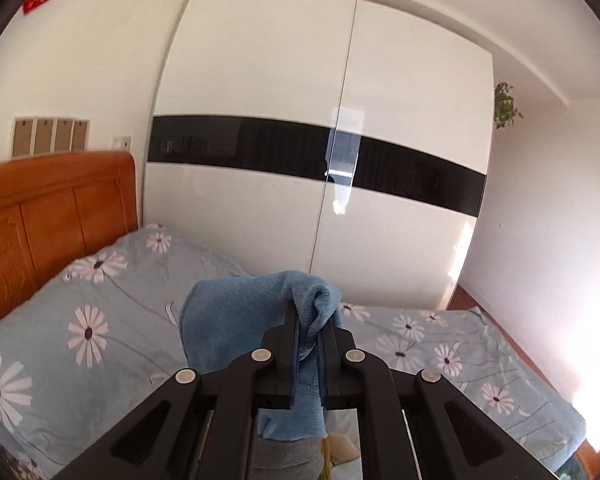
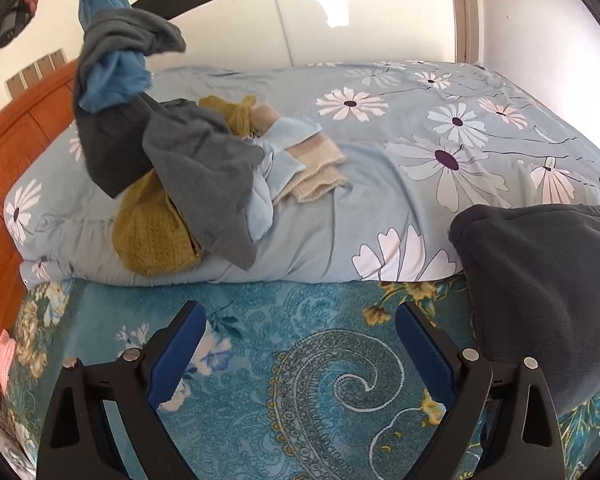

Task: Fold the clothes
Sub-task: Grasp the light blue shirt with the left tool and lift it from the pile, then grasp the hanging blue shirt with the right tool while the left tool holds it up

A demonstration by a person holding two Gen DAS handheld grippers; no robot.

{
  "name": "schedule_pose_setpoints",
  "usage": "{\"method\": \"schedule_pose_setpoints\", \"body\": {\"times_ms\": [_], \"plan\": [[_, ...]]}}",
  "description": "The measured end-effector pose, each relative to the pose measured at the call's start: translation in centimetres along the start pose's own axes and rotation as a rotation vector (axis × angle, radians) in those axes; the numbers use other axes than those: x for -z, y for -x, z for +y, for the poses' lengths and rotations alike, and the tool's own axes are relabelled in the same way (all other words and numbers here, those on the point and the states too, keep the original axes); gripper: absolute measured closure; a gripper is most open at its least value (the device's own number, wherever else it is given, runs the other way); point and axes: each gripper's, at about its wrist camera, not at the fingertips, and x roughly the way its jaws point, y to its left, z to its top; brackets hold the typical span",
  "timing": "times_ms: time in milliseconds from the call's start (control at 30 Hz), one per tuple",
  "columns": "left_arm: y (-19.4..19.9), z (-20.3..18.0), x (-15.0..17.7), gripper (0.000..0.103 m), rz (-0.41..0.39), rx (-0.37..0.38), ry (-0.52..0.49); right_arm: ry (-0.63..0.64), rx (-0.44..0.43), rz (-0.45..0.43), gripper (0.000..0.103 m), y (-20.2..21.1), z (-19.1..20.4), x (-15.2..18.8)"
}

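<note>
My left gripper (image 1: pixel 312 316) is shut on a bunched edge of a blue fleece garment (image 1: pixel 236 320) and holds it high above the bed. In the right wrist view the blue garment (image 2: pixel 112 76) hangs at the upper left, with a grey garment (image 2: pixel 132 36) tangled around it and trailing down to the pile. That pile holds a mustard knit (image 2: pixel 152 232), a grey top (image 2: pixel 208 168), a pale blue piece (image 2: pixel 284 136) and a beige knit (image 2: pixel 316 172). My right gripper (image 2: pixel 300 312) is open with nothing between its fingers, low over the teal patterned blanket (image 2: pixel 300 380).
A folded dark grey garment (image 2: pixel 540 280) lies at the right on the blanket. The pile rests on a daisy-print duvet (image 2: pixel 420 120). An orange wooden headboard (image 1: pixel 52 208) stands at the left, and a white wardrobe with a black band (image 1: pixel 320 120) stands behind the bed.
</note>
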Motion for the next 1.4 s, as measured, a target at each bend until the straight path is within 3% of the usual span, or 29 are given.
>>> {"method": "schedule_pose_setpoints", "body": {"times_ms": [100,167,300,533,633,667,733,867,967,1033,1133,1200,1300,1400], "plan": [[1.2,-3.5,-2.7,0.095,0.021,-0.028,-0.151,-0.015,-0.010,-0.016,0.007,0.7,-0.1,-0.1],[0.0,-6.2,-1.2,0.095,0.112,-0.131,-0.294,-0.042,-0.030,-0.023,0.007,1.3,-0.1,0.1],[-3.7,-5.5,5.1,0.095,0.276,-0.210,-0.253,-0.050,-0.057,-0.044,0.007,2.8,0.4,0.6],[-8.9,-8.3,16.9,0.095,0.474,-0.302,-0.373,-0.005,-0.040,-0.047,0.007,4.7,-0.1,2.2],[-9.3,-11.3,17.2,0.095,0.457,-0.296,-0.332,-0.029,-0.023,-0.042,0.007,4.8,-1.6,2.8],[-9.2,-12.0,15.9,0.095,0.422,-0.294,-0.337,-0.044,-0.021,-0.035,0.007,4.6,-2.1,3.0],[-8.5,-13.3,12.3,0.095,0.319,-0.287,-0.325,-0.066,-0.019,-0.020,0.007,4.2,-3.2,3.1],[-5.1,-14.4,4.1,0.095,0.057,-0.248,-0.196,-0.085,0.003,-0.019,0.007,3.2,-4.9,2.8],[-7.0,-16.4,5.2,0.095,0.143,-0.315,-0.391,-0.132,-0.010,-0.013,0.007,2.2,-5.7,2.8],[-7.8,-15.6,6.7,0.095,0.201,-0.288,-0.342,-0.140,-0.024,-0.006,0.007,1.8,-5.5,3.1],[-9.7,-13.4,9.8,0.095,0.307,-0.328,-0.294,-0.103,-0.036,-0.001,0.007,1.8,-4.6,3.6],[-10.1,-12.2,11.2,0.095,0.330,-0.342,-0.276,-0.077,-0.034,0.009,0.007,1.9,-4.3,4.0],[-8.7,-11.1,9.8,0.095,0.273,-0.320,-0.202,-0.053,-0.026,0.023,0.007,1.9,-4.1,4.3],[-5.5,-10.6,5.9,0.095,0.158,-0.274,-0.137,-0.059,-0.014,0.017,0.007,2.0,-4.3,3.8]]}}
